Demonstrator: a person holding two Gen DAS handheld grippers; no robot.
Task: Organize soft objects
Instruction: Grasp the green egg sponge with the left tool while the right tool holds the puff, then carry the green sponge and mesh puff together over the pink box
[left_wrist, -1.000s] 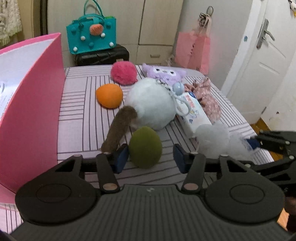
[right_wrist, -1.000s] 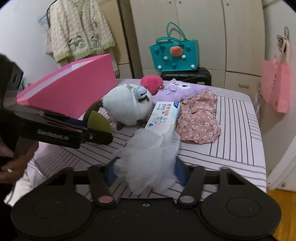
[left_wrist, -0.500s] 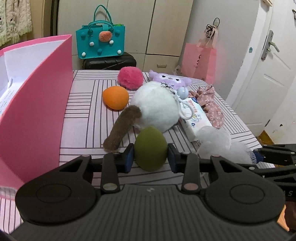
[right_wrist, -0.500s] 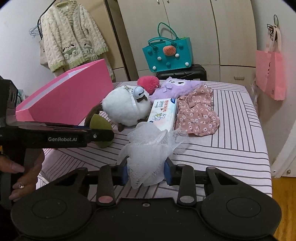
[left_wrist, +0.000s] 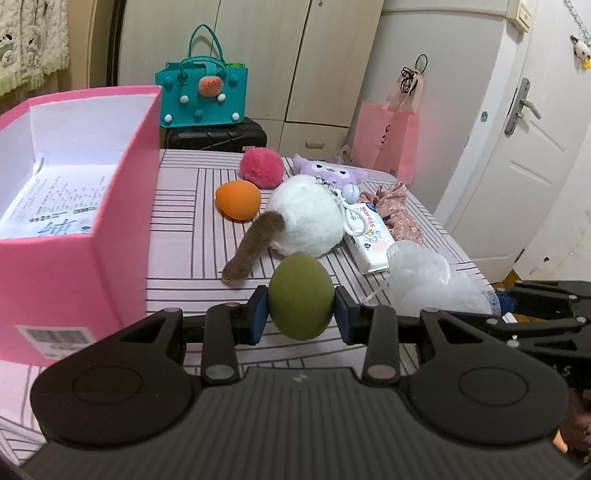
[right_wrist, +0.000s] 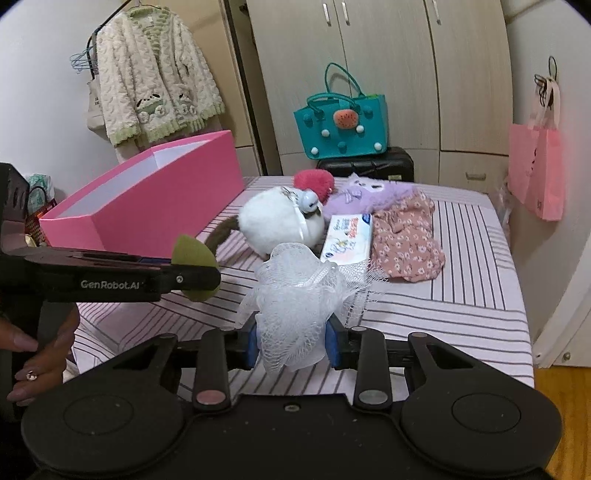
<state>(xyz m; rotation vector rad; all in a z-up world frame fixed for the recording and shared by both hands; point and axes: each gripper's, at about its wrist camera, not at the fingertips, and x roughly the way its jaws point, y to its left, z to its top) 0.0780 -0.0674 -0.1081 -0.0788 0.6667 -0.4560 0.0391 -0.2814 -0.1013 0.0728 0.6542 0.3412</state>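
Jaws around upright green sponge (left_wrist: 300, 295), tip up

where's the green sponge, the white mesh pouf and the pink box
green sponge (left_wrist: 300, 296), left wrist view, middle of its egg-shaped body
white mesh pouf (right_wrist: 299, 291), right wrist view, centre of the netting
pink box (left_wrist: 122, 206), left wrist view, its outer side wall

The left gripper (left_wrist: 301, 312) clamps a green sponge (left_wrist: 300, 295) just right of the pink box (left_wrist: 122, 206).
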